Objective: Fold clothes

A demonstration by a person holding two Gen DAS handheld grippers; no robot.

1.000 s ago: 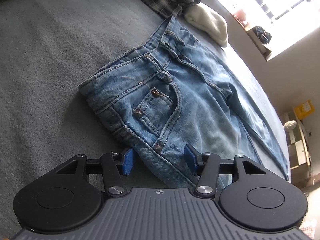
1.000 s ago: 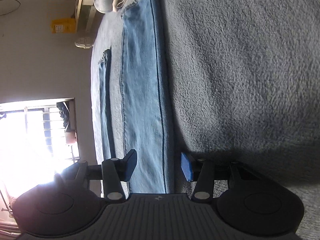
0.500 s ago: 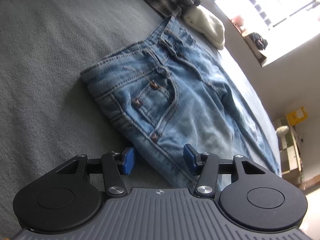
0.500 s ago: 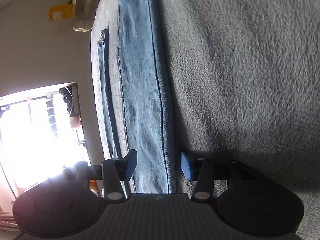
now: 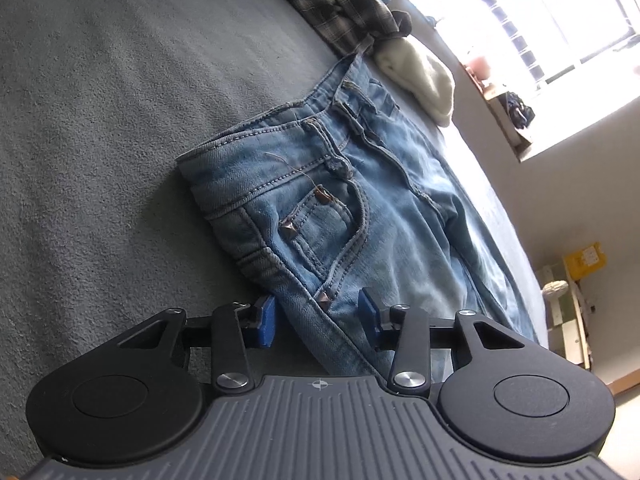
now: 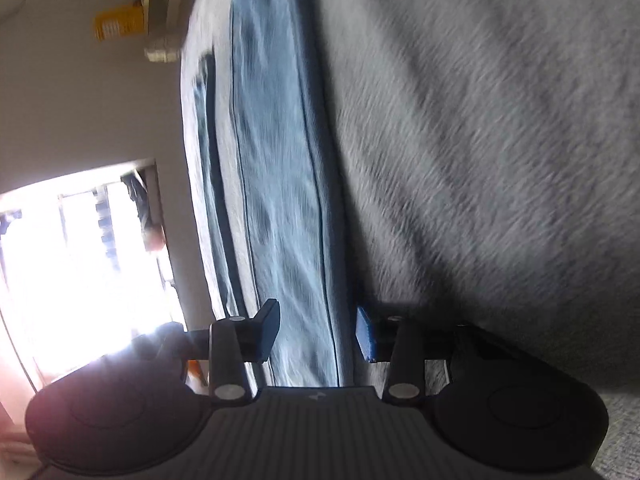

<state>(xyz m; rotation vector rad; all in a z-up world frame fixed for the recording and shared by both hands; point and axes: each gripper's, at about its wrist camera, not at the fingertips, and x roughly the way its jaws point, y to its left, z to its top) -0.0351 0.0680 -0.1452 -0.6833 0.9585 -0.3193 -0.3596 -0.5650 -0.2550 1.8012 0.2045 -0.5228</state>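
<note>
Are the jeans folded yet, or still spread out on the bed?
Still spread out lengthwise: the jeans lie flat on the grey blanket, waistband and front pocket facing up, a leg stretching away. Whether they are halved leg over leg, I cannot tell.

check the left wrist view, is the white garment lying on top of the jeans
No, the white garment lies on the grey blanket beyond the jeans waistband.
</note>
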